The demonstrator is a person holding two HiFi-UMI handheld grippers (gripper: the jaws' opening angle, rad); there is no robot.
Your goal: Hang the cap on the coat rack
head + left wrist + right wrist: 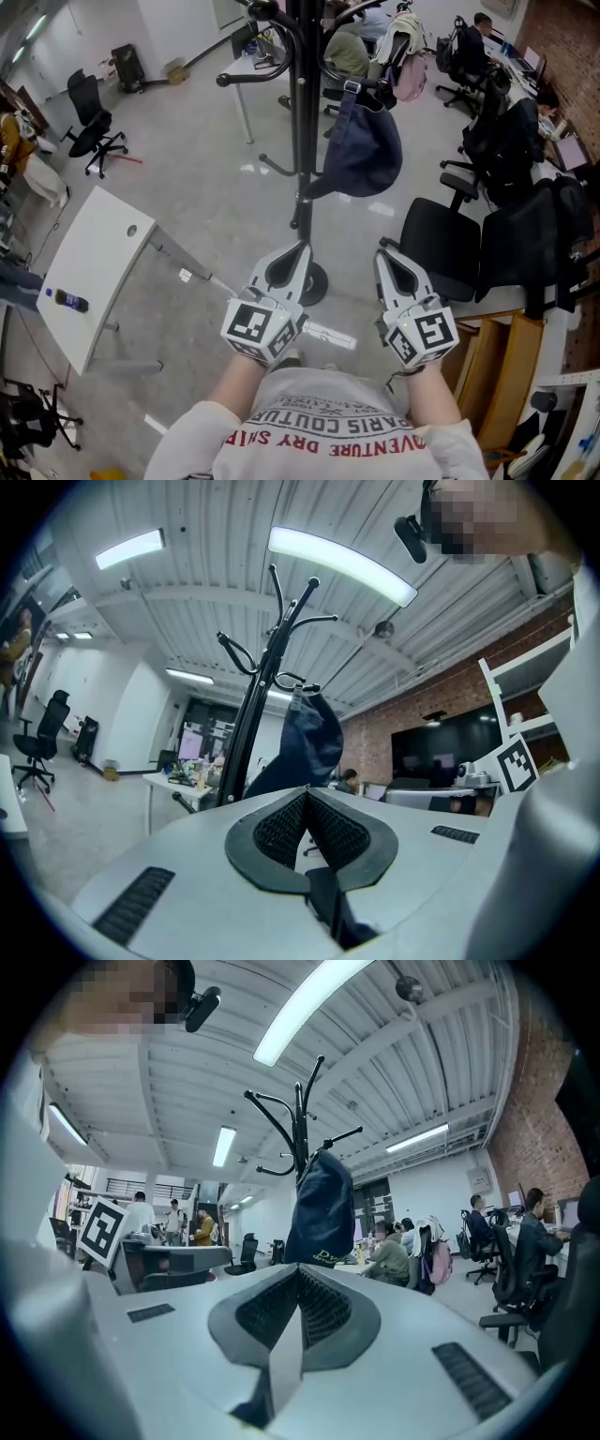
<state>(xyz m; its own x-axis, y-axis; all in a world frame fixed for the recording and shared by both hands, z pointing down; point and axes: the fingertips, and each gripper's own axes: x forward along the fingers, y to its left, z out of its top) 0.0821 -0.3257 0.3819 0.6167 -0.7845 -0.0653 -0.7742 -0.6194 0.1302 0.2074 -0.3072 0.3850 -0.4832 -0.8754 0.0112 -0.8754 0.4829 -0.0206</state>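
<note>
Your left gripper [301,247] is clenched with nothing in it: in the left gripper view its two black pads [281,827] meet at a point with no gap. Your right gripper [384,247] is clenched too, its pads [323,1309] pressed together on nothing. You hold both low in front of your chest, side by side and apart, tips pointing forward.

The cap [362,150] hangs on the rack [302,103], ahead of both grippers and clear of them. It is dark blue and hangs from a hook on the rack's right side, so it sits forward of your right gripper and slightly toward the left one. In the right gripper view the cap [322,1208] rises just above the closed tips, with the rack's [300,1119] hooks spreading over it. In the left gripper view the cap [305,742] is ahead and a little right of the pole [255,719].

The rack's round base [321,281] lies just beyond your left gripper's tip. A white table [94,262] stands well to the left of your left gripper, and a black chair [441,239] is just right of your right one.
</note>
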